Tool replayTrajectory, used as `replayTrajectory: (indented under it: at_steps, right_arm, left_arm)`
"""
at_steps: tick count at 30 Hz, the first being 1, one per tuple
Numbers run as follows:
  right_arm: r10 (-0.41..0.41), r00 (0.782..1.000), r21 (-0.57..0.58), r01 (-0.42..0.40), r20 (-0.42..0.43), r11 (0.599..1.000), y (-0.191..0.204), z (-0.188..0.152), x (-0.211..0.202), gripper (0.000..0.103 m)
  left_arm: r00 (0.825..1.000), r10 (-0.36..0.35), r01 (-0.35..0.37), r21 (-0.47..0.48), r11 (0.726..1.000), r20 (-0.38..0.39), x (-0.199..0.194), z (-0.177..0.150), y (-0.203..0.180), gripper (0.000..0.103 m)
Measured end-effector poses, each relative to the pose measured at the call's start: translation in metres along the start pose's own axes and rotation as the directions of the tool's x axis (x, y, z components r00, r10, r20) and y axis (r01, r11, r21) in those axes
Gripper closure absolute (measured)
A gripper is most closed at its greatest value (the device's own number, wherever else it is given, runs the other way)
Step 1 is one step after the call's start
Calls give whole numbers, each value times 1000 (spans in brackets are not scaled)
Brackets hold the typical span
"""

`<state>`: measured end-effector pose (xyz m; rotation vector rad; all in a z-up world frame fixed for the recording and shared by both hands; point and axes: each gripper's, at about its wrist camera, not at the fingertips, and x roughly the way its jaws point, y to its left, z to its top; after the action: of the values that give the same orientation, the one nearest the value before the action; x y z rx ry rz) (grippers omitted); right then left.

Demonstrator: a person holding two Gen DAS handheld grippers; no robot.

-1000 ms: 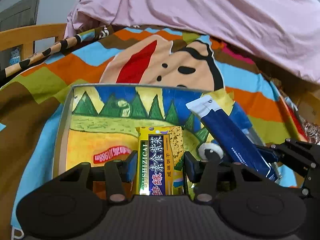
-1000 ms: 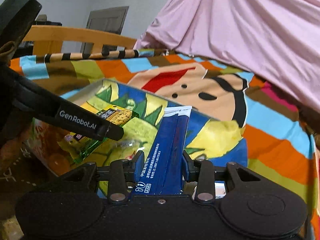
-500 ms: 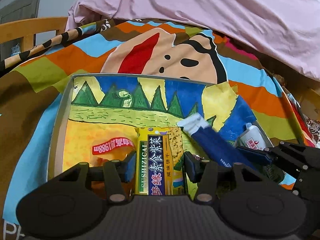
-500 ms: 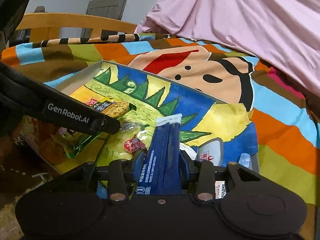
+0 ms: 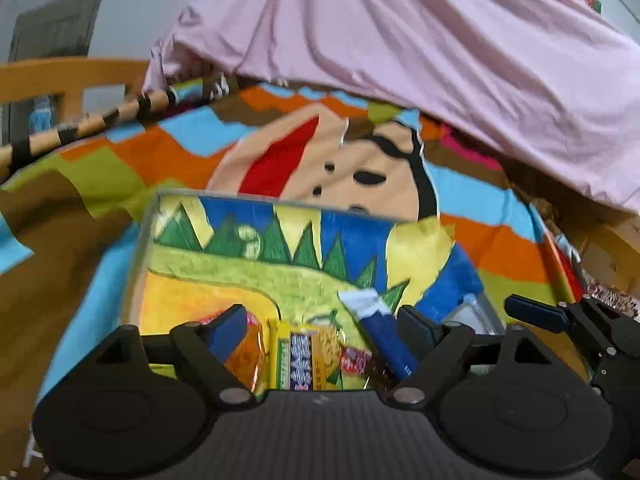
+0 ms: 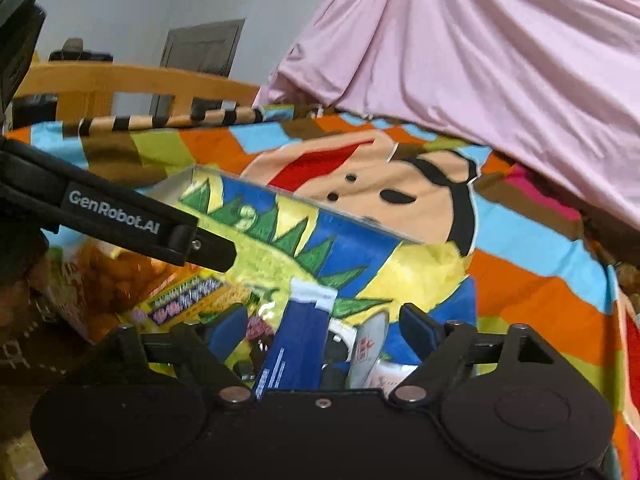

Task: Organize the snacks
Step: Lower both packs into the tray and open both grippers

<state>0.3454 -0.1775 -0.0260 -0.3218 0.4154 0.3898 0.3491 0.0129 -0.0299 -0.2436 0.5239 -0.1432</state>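
A shallow box [image 5: 138, 256] painted with green trees and yellow fields lies on the bed. In the left wrist view my left gripper [image 5: 322, 326] has its jaws opening wide. The yellow cracker packet [image 5: 302, 356] lies between them in the box, touching neither pad. An orange snack bag [image 5: 244, 354] lies beside it. In the right wrist view my right gripper [image 6: 324, 326] is also opening, and the blue packet [image 6: 294, 340] rests loose between its fingers on the box [image 6: 320, 205]. The blue packet [image 5: 382, 338] leans next to the yellow one.
A bright cartoon blanket [image 5: 340, 160] covers the bed, with a pink sheet [image 5: 420, 40] heaped behind it. A wooden bed rail [image 6: 120, 80] and a striped roll [image 5: 100, 120] run along the far left. A white sachet [image 6: 368, 346] lies in the box's right end.
Both grippers have gone from shut on their packets to wide apart. The yellow and blue packets now lie free in the box, and both grippers have drawn back slightly.
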Motion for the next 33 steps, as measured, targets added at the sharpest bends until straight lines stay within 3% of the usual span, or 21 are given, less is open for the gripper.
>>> replayTrajectory:
  at_steps: [7, 15, 24, 33]
  right_arm:
    - [4, 994, 88, -14, 112, 996, -10, 16, -44, 1]
    - [1, 977, 141, -32, 213, 990, -12, 20, -102, 1]
    - [-41, 969, 159, 2, 245, 987, -5, 5, -157, 1]
    - [-25, 975, 170, -13, 221, 985, 8, -17, -198, 1]
  left_arm:
    - [993, 28, -28, 0, 1000, 113, -44, 9, -6, 2]
    - [974, 75, -70, -33, 997, 212, -99, 7, -14, 1]
    - [959, 112, -108, -30, 994, 260, -151, -16, -25, 0]
    - [966, 120, -116, -33, 993, 230, -184, -54, -27, 0]
